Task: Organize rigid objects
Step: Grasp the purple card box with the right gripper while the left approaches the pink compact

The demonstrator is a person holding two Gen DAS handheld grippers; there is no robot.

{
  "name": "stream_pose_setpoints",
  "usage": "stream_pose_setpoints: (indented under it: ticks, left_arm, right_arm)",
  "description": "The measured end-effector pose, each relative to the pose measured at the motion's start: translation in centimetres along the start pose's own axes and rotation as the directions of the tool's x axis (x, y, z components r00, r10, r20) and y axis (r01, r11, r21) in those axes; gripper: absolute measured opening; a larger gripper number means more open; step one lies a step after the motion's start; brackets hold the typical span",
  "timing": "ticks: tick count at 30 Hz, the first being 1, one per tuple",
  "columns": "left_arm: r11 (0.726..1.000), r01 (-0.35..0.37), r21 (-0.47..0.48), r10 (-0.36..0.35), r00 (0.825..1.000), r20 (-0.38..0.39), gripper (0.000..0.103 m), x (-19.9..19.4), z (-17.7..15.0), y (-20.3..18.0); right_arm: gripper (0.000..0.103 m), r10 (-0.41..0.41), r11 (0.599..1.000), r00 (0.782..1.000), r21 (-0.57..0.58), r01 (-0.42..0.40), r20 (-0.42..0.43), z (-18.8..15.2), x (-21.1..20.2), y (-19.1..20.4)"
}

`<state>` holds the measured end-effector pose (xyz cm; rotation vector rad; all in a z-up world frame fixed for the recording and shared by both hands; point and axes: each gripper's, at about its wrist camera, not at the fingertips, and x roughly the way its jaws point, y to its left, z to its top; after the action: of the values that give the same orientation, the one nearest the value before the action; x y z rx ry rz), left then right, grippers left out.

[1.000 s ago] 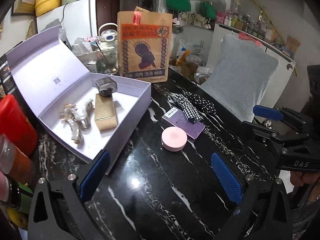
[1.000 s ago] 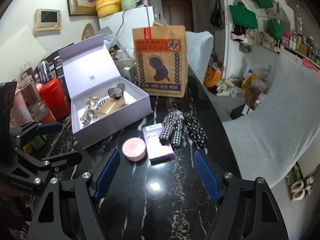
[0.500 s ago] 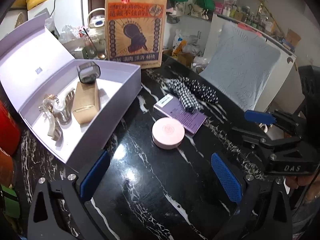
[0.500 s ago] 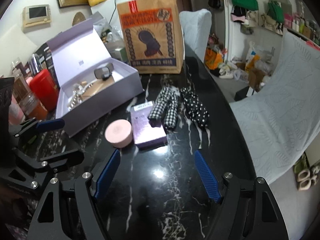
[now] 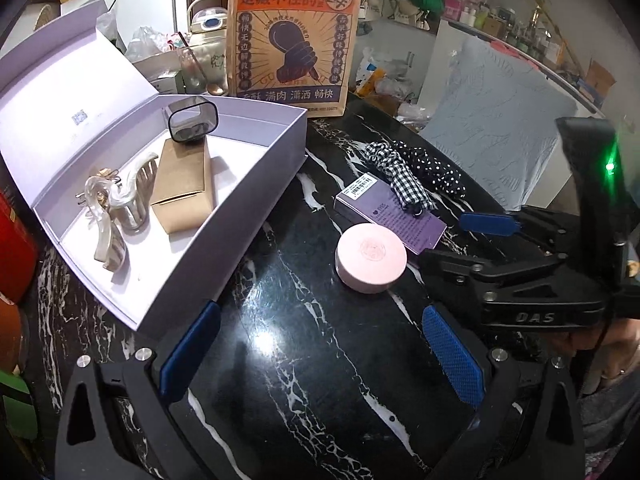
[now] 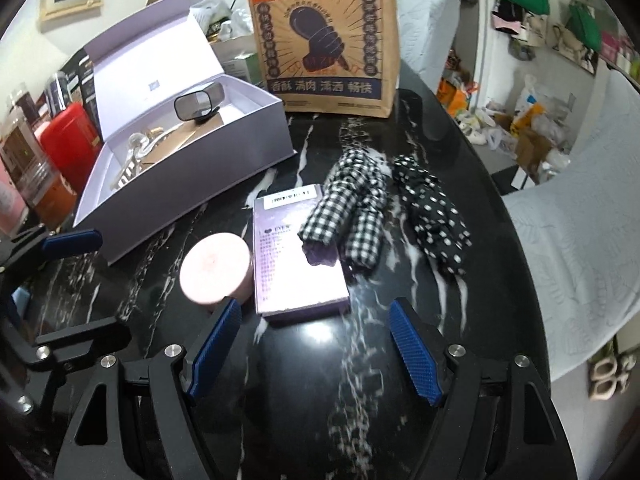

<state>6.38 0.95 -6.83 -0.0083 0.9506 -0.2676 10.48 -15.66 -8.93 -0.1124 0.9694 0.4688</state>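
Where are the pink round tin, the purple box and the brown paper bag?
pink round tin [image 5: 371, 251], left wrist view, lid centre
purple box [image 6: 298, 264], right wrist view, printed top
brown paper bag [image 6: 324, 36], right wrist view, printed front

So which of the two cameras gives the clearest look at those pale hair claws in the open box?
The left wrist view: it looks down into the lavender box, showing the hair claws whole beside the brown carton. In the right wrist view the box wall hides most of them.
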Motion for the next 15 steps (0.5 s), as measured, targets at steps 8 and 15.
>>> stream_pose_setpoints:
  ticks: [8,15]
  left_arm:
    - [1.000,0.002,0.011,-0.002,1.000,-0.012,0.103,1.0,0.7,0.0]
    - [1.000,0.008,-0.012,-0.009,0.999,-0.033,0.103,1.5,0.7,0.0]
  right_arm:
    - [0.071,-0.012,0.999,1.000,-0.031,0.012,-0.005,0.4,1.1,0.1]
    - [0.053,-0.059,0.992,0.998,-0.107,0.061,0.021,0.4,1.5,1.1]
